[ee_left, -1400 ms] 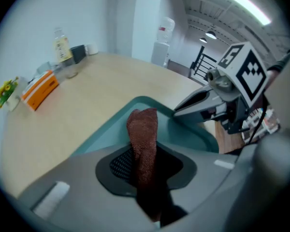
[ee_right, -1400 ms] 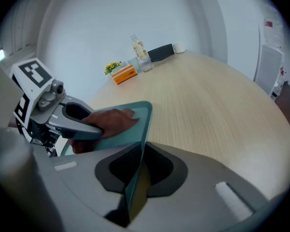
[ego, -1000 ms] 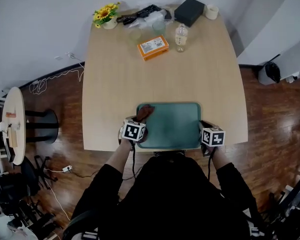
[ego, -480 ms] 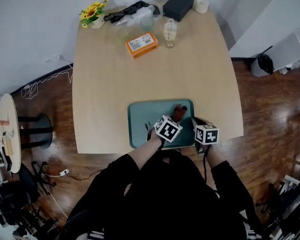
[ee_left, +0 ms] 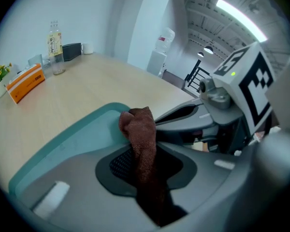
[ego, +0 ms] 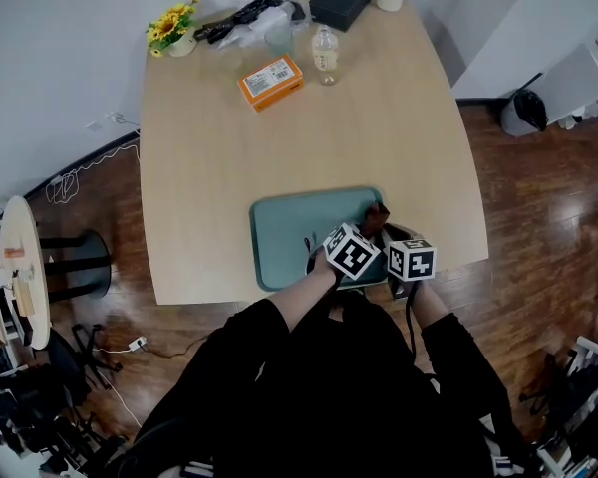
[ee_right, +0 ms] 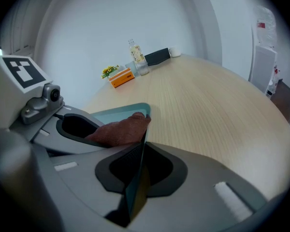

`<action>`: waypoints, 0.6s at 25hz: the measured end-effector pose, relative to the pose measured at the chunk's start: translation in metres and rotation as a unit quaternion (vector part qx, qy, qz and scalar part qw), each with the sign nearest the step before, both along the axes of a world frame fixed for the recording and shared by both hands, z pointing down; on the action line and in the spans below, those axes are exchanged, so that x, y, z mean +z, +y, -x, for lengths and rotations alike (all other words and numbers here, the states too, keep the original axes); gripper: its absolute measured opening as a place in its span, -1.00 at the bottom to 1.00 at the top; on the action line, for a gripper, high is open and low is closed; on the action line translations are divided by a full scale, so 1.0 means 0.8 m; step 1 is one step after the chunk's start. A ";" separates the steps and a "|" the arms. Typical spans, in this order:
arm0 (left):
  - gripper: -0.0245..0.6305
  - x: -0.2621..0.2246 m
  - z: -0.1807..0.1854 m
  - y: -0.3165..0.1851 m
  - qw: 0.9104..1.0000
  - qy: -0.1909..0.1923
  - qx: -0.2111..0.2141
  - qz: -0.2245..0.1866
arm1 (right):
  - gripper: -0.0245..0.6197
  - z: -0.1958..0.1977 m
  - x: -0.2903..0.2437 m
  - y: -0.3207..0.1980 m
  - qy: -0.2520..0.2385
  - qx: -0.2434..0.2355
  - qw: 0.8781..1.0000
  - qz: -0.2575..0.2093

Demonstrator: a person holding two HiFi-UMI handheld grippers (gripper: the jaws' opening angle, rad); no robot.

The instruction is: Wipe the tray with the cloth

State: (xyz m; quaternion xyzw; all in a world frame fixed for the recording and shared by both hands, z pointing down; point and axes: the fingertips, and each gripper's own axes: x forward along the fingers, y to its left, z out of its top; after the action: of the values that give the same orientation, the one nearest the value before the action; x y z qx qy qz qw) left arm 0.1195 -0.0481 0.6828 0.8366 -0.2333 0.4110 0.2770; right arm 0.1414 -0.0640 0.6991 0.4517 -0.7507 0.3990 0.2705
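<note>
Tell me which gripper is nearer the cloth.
Left. The left gripper is shut on the cloth itself; the right gripper clamps the tray rim close beside it.

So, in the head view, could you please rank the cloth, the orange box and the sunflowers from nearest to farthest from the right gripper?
1. Cloth, just beside the right gripper, at the tray's right end.
2. Orange box, toward the table's far side.
3. Sunflowers, at the far left corner.

place: office | cues: large table (ego: pixel 279 147), water dispenser (ee_left: pixel 166 37), wood floor (ego: pixel 538 197)
</note>
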 end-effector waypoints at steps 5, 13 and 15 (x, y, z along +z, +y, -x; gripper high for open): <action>-0.70 0.006 0.069 0.011 0.999 -0.025 -0.038 -0.009 | -0.84 -0.007 0.003 -0.001 -0.003 -0.001 1.000 0.003; -0.70 0.015 0.302 0.032 0.971 -0.055 -0.233 0.003 | -0.84 -0.007 0.006 -0.001 0.007 0.002 1.000 -0.001; -0.70 0.018 0.334 0.039 0.962 -0.049 -0.267 0.020 | -0.84 -0.006 0.006 -0.001 0.005 0.004 1.000 -0.004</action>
State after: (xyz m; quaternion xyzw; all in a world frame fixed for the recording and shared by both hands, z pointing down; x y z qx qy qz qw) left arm -0.1475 -0.0168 0.6970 0.7172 -0.4529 0.3674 0.3816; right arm 0.1459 -0.0650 0.7043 0.4577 -0.7492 0.3946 0.2713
